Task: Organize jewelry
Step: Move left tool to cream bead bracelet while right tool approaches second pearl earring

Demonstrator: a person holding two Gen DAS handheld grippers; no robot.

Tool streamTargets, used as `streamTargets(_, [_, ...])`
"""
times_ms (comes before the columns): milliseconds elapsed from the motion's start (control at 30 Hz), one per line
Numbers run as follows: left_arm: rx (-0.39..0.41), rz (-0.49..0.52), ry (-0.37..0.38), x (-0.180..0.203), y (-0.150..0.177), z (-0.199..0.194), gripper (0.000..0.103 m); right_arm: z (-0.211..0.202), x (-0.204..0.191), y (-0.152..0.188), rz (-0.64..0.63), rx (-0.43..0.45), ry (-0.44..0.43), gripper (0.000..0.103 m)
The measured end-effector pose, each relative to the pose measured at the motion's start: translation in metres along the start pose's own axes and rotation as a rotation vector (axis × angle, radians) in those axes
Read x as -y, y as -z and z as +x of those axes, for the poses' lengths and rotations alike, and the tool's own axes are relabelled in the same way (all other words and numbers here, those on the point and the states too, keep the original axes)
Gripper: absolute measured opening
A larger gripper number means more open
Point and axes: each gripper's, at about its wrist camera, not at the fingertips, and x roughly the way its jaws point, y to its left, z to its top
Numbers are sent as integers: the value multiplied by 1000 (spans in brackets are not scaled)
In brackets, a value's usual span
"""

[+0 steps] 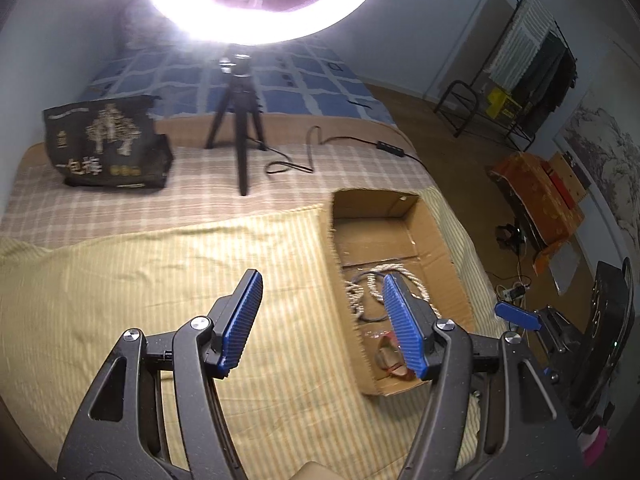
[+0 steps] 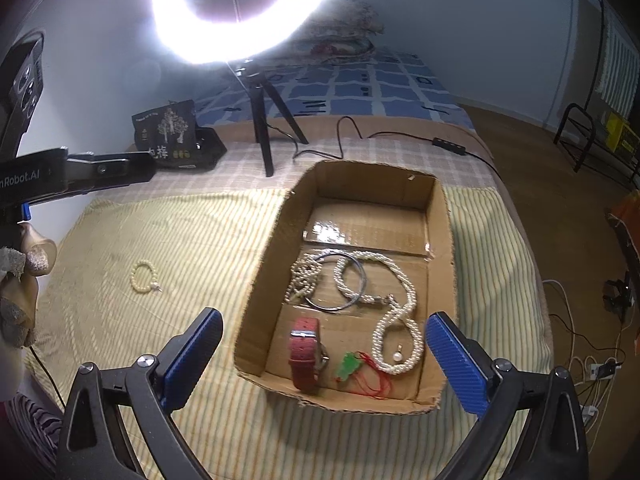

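Both claws hang empty with jaws spread over the bed: right claw (image 2: 324,364) above the cardboard box (image 2: 440,216) holding pearl necklace (image 2: 400,304), red watch (image 2: 306,354) and pendant; left claw (image 1: 322,324) beside it. One beaded bracelet (image 2: 143,278) remains on the striped cloth, likely next to fetch.

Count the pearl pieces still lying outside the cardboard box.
1: a small pearl bracelet on the striped cloth, left of the cardboard box. The grippers may hide others.
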Motion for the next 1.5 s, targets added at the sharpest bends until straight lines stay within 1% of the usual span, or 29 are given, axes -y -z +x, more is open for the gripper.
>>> streamTargets(167, [27, -36, -34, -37, 6, -21, 64, 1, -13, -5, -4, 10, -26, 103])
streamTargets(400, [42, -97, -74, -87, 21, -41, 64, 6, -33, -12, -14, 20, -63, 103])
streamTargets(633, [24, -151, -106, -128, 42, -43, 64, 12, -60, -15, -43, 40, -96, 102])
streamTargets(700, [16, -164, -111, -138, 48, -42, 64, 13, -67, -14, -57, 50, -107, 101])
streamTargets(800, [4, -172, -123, -149, 53, -38, 64, 16, -78, -14, -79, 66, -139, 98])
streamTargets(933, [-10, -190, -131, -163, 56, -33, 64, 25, -93, -14, -111, 49, -162, 92])
streamTargets(1000, [-25, -193, -133, -169, 58, -29, 60, 30, -100, -13, -132, 36, -174, 85])
streamTargets(1033, [-37, -196, -132, -172, 60, -26, 56, 33, -104, -13, -145, 27, -181, 84])
streamTargets(1067, [-50, -200, -128, -175, 62, -22, 54, 36, -107, -13, -156, 19, -189, 82])
streamTargets(1200, [-98, -213, -123, -184, 67, -5, 52, 46, -119, -10, -201, -8, -208, 75])
streamTargets(1233, [-108, -211, -121, -186, 69, -2, 48, 49, -122, -10, -211, -15, -211, 74])
streamTargets(1367, [-156, -217, -119, -192, 74, 17, 47, 63, -132, -4, -244, -45, -211, 73])
streamTargets(1400, [-166, -218, -122, -194, 75, 21, 46, 65, -134, -3, -250, -50, -210, 73])
streamTargets(1433, [-179, -218, -124, -196, 77, 26, 42, 69, -136, -2, -259, -58, -207, 73])
streamTargets(1500, [-203, -217, -128, -198, 80, 36, 41, 77, -140, 0, -271, -67, -204, 72])
